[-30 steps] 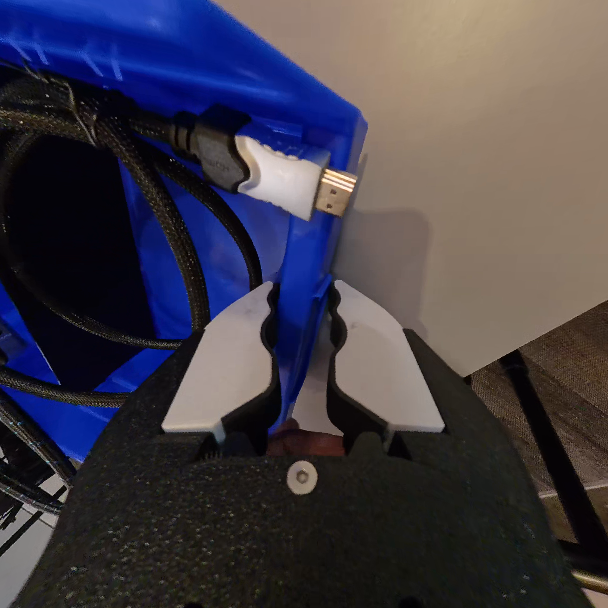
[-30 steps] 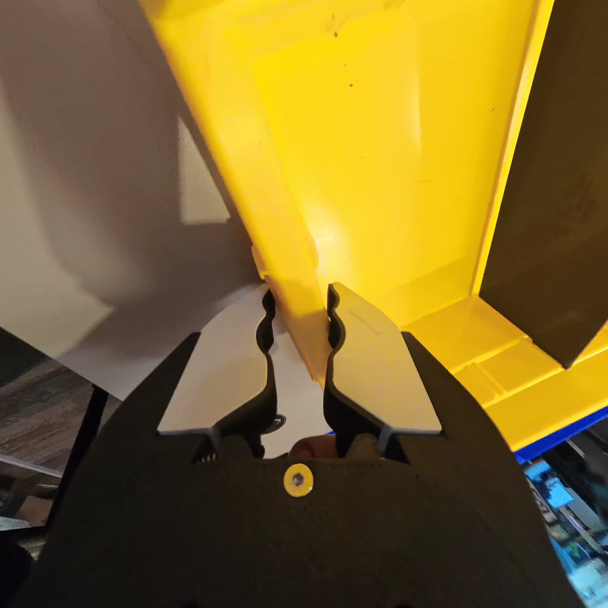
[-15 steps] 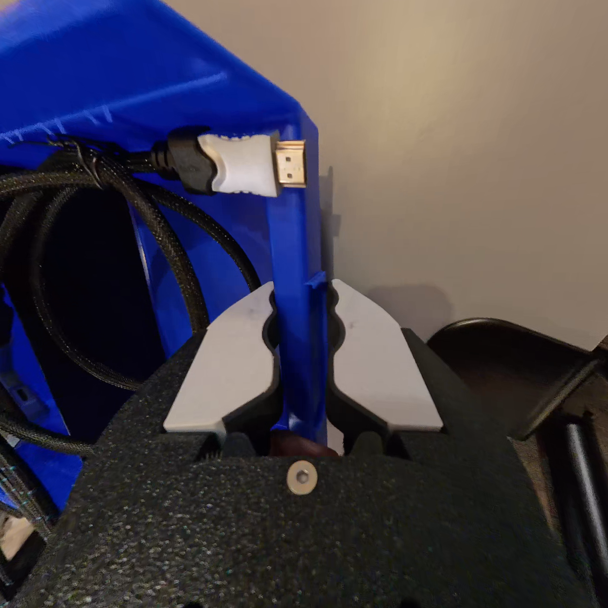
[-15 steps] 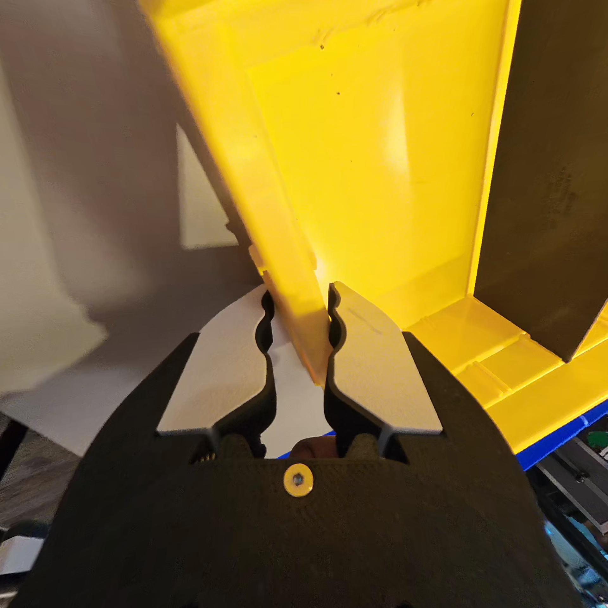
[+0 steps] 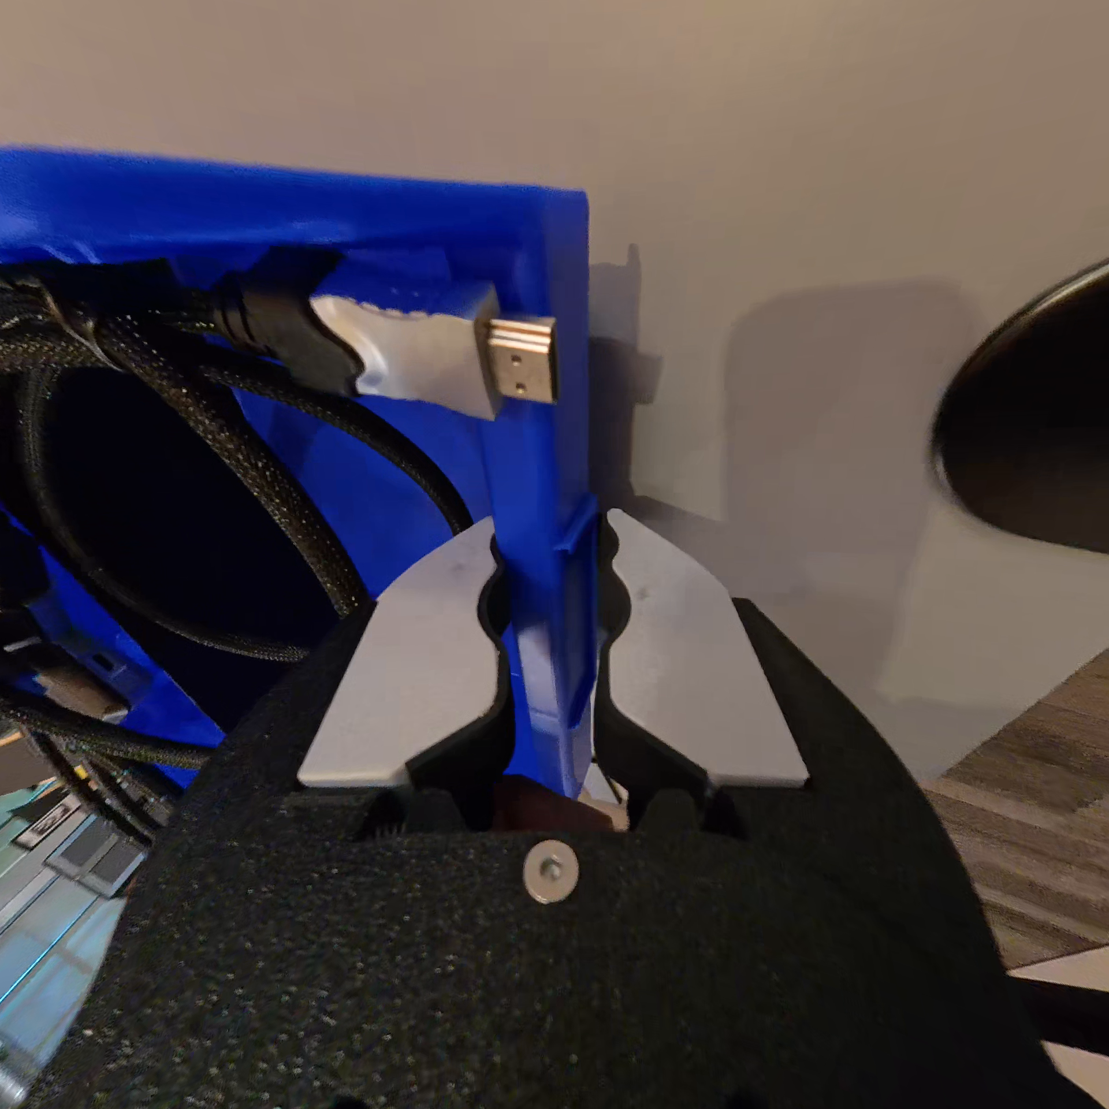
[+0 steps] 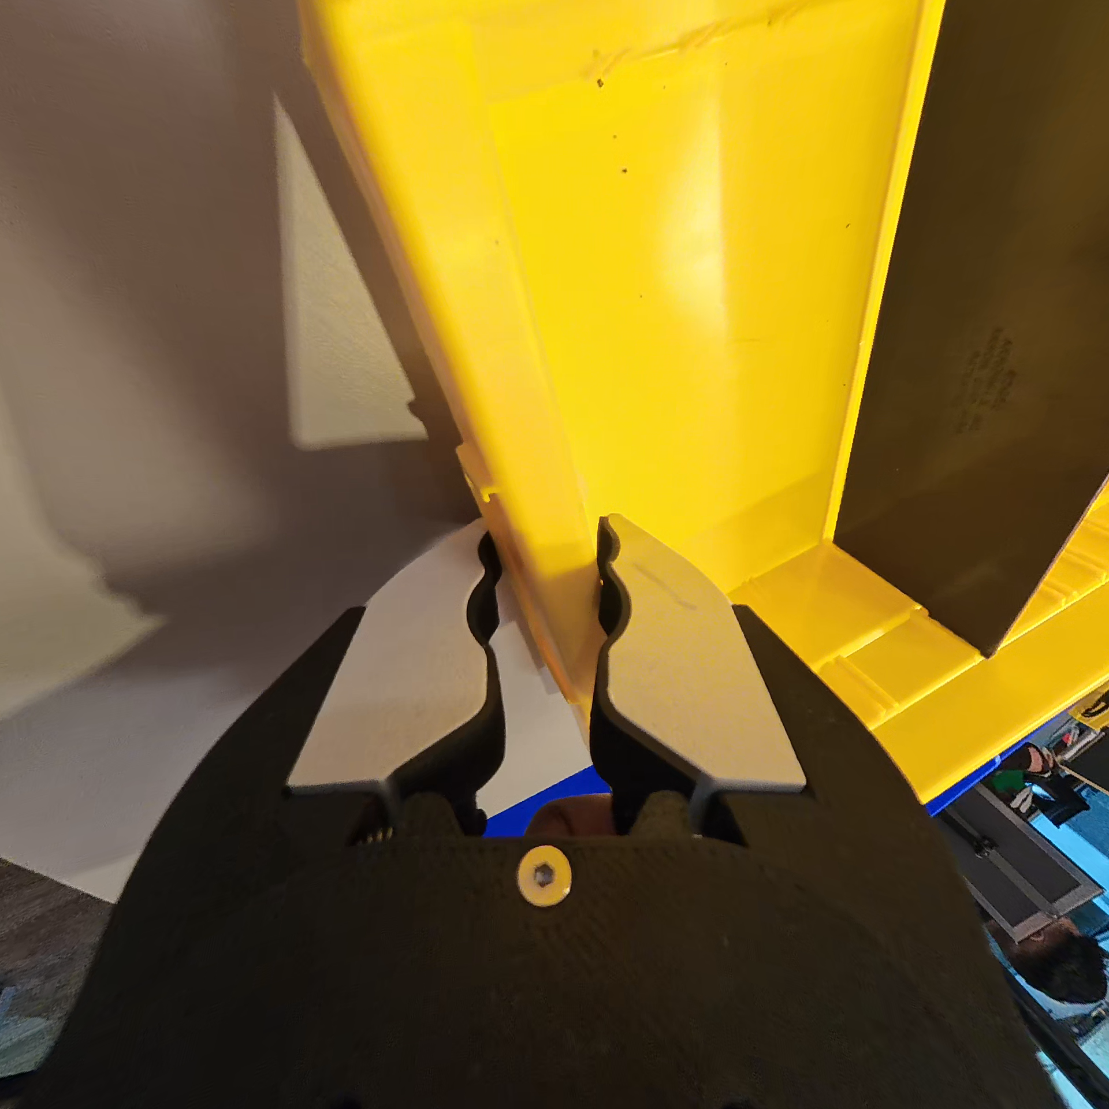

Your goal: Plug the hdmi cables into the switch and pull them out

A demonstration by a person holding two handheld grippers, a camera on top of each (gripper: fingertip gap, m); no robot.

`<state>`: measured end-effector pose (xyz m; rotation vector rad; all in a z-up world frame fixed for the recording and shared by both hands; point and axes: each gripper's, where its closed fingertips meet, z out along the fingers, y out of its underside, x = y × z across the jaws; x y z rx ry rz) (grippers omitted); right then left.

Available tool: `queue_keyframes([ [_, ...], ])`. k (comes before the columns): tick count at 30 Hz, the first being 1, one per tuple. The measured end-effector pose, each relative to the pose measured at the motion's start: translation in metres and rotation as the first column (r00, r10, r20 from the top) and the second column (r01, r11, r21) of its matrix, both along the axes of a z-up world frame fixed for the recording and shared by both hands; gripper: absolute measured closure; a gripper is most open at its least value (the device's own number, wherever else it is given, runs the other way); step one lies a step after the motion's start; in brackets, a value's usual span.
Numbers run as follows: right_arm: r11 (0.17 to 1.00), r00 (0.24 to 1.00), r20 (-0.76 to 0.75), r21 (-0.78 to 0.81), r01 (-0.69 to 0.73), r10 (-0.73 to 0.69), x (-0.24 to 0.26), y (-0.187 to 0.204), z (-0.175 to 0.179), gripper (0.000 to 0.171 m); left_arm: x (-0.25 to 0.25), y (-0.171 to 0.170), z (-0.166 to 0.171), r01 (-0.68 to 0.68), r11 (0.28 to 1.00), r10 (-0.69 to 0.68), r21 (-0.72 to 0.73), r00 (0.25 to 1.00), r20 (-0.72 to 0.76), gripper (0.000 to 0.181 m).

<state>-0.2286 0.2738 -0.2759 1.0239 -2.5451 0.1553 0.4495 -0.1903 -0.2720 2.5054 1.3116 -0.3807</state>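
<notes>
In the left wrist view my left gripper (image 5: 549, 528) is shut on the side wall of a blue bin (image 5: 540, 480) and holds it tilted in the air. Inside lie coiled black braided HDMI cables (image 5: 198, 432); one plug (image 5: 432, 354), black and white with a gold tip, points at the gripped wall. In the right wrist view my right gripper (image 6: 543, 531) is shut on the side wall of a yellow bin (image 6: 480, 300), also held up. A dark flat slab (image 6: 990, 300) leans inside it at the right. No switch is clearly seen.
A plain beige wall (image 5: 780, 150) is close behind both bins. A black rounded chair part (image 5: 1032, 420) is at the right of the left view, with wood-look floor (image 5: 1020, 810) below. A blue edge (image 6: 540, 804) shows under the yellow bin. One gripper's finger ends stand about 80 centimeters off the other's.
The blue bin and its cables have swung in the left view; the wall now fills the top and the black chair part has come in at the right. The yellow bin has shifted slightly.
</notes>
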Motion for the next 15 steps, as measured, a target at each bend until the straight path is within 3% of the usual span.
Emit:
queue_keyframes([
  [9,0.999,0.999,0.009,-0.012,0.05,-0.05,-0.005,0.005,0.0,0.138,0.001,-0.011,0.002,-0.066,0.995,0.058,-0.081,0.993,-0.104,0.152],
  [11,0.996,0.996,0.05,-0.025,0.081,-0.08,0.0,0.008,0.003,0.126,-0.009,-0.004,0.008,-0.081,0.996,0.068,-0.048,0.971,-0.228,0.15],
  [15,0.983,0.976,0.161,-0.079,0.164,-0.149,0.018,0.014,0.014,0.102,-0.026,0.014,0.034,-0.2,0.974,0.225,0.102,0.841,-0.492,0.142],
])
